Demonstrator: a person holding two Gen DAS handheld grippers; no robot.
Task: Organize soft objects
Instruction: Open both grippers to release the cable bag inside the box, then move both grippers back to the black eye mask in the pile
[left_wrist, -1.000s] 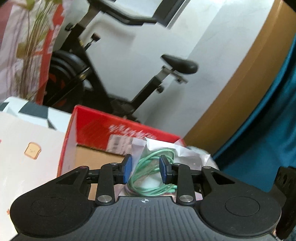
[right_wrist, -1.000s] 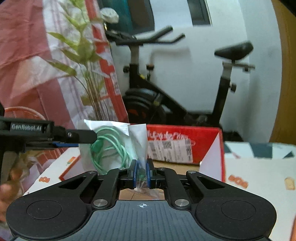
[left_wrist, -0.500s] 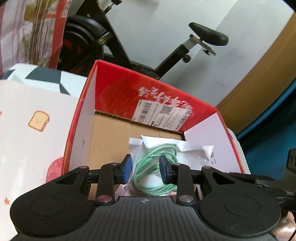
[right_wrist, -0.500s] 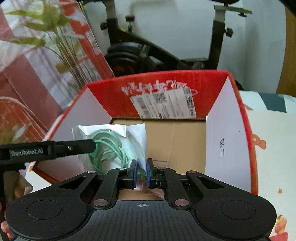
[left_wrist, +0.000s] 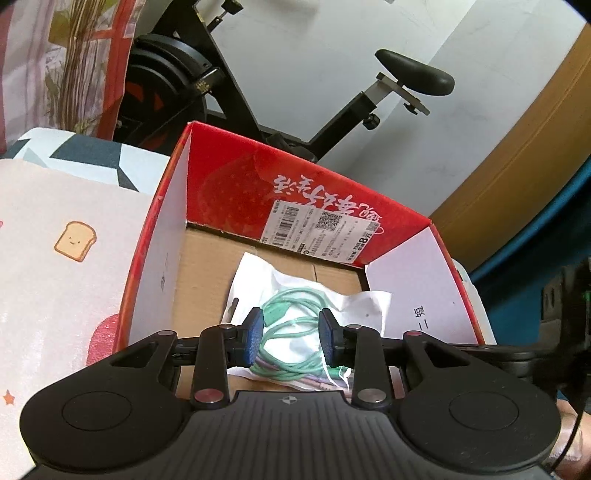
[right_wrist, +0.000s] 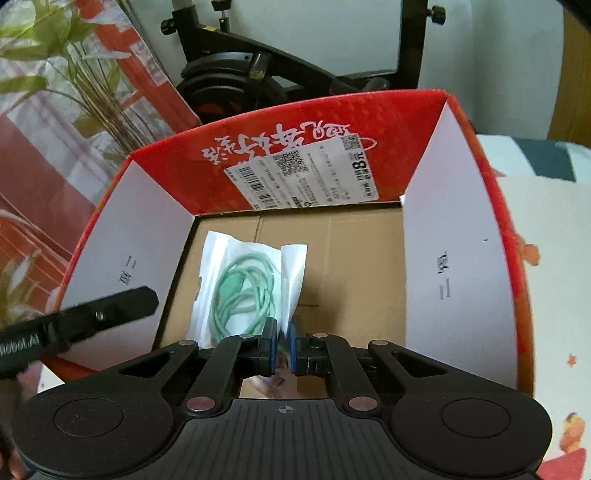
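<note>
A clear plastic bag (left_wrist: 280, 284) with a coiled mint-green cable (right_wrist: 243, 280) hangs low inside the red cardboard box (left_wrist: 236, 195), close over its brown floor. My left gripper (left_wrist: 291, 339) is shut on the bag, its blue pads pressing the cable bundle from both sides. My right gripper (right_wrist: 282, 343) pinches the bag's folded right edge, and its jaws are closing the last bit on that thin fold. One finger of the left gripper (right_wrist: 110, 308) reaches in from the left in the right wrist view. The bag's lower end is hidden behind the gripper bodies.
The box (right_wrist: 221, 184) has tall white side flaps and a red far wall with a shipping label. It sits on a cartoon-print cloth (left_wrist: 55, 258). Behind it stand an exercise bike (left_wrist: 413, 74), a leafy plant (right_wrist: 92, 92) and a red patterned curtain.
Both grippers have tipped downward and sunk, carrying the bag from above the box rim down into the box. The box now fills both views.
</note>
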